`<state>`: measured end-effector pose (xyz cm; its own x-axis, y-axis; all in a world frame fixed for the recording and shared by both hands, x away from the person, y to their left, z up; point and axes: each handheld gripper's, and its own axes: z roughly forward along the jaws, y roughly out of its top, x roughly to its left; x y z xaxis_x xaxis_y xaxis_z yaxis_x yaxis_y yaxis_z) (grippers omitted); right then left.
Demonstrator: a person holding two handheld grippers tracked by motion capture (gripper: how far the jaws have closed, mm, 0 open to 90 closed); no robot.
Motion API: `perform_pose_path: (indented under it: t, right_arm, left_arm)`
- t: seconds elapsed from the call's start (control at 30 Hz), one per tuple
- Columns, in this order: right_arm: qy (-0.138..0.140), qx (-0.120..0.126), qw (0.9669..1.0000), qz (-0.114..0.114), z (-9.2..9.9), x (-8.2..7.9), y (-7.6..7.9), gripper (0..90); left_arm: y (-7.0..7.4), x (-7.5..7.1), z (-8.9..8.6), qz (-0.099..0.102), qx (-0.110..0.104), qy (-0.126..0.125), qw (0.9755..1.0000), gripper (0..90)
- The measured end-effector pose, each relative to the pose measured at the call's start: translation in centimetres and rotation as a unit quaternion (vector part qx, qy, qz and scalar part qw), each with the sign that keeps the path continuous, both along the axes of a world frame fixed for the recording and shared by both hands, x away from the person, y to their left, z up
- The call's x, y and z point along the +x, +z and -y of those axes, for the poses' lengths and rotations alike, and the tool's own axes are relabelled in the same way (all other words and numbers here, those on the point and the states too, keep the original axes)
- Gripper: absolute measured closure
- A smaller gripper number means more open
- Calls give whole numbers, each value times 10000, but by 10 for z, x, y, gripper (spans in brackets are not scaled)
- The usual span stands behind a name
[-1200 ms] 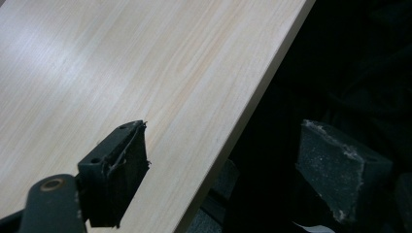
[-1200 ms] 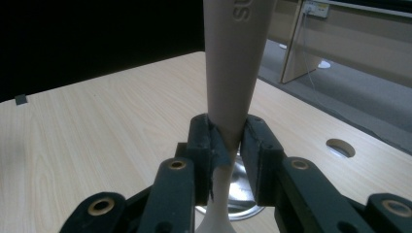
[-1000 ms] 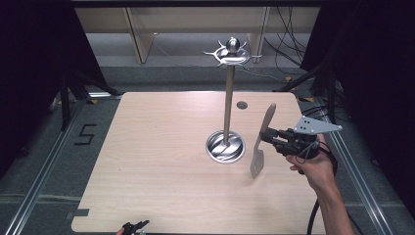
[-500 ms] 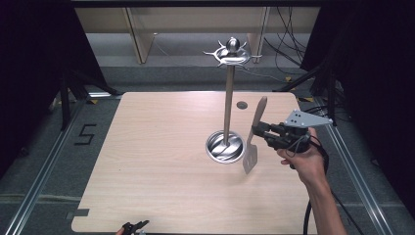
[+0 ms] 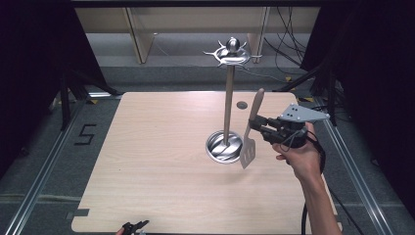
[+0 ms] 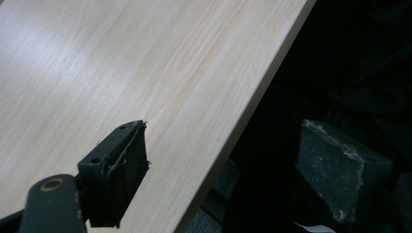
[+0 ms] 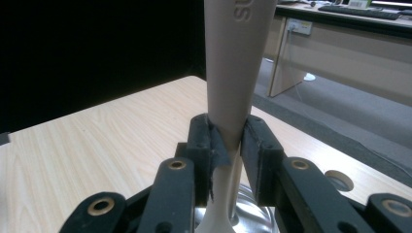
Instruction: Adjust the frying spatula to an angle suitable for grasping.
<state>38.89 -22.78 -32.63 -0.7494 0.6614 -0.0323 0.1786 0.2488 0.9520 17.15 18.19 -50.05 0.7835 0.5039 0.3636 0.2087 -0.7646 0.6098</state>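
Spanning most of the high view: a pale rectangular wooden table point(image 5: 161, 161), wood grain running lengthwise, a small dark round hole point(image 5: 242, 105) near the far edge. Standing right of centre on it: a tall rack with a shiny round metal base point(image 5: 220, 149), a slim wooden pole point(image 5: 228, 107) and a silver crown of curved hooks point(image 5: 232, 53) on top. Held off the tabletop just right of that base: a beige slotted spatula point(image 5: 248, 147), handle up and tilted slightly, blade down, close beside the dish but apart from it. Clamped on the narrow part of the spatula handle point(image 7: 232, 87): the right gripper point(image 5: 259, 126), black pads pressed against both sides. Waiting at the near table edge: the left gripper point(image 6: 214, 165), jaws wide apart, holding nothing.
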Motion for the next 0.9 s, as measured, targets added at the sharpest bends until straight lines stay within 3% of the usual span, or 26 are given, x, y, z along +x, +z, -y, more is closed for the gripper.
perform_pose_path:
  t: [0.17, 0.2, 0.5, 0.53, 0.6, 0.9]
  right_arm:
    - [-142, -56, 9999, 48, -6, -3, 6, 754]
    - [-133, -24, 9999, 12, -7, -3, 6, 754]
    - [-142, 34, 9999, 4, -11, -4, 9, 754]
    - [-137, -34, 9998, 116, -11, -3, 11, 754]
    - [-163, -52, 9998, 118, -10, -3, 13, 754]
    - [-228, -56, 9997, 97, -18, -1, 32, 754]
  left_arm:
    - [1, -1, 0, -18, -1, -13, 10000, 178]
    - [1, -1, 0, 51, 20, 7, 10000, 178]
    - [0, 0, 0, -8, 13, -38, 10000, 178]
    - [0, 0, 1, 27, 10, -7, 10000, 178]
    - [0, 0, 0, 3, 11, -24, 10000, 178]
    - [1, -1, 0, 30, 44, -31, 10000, 178]
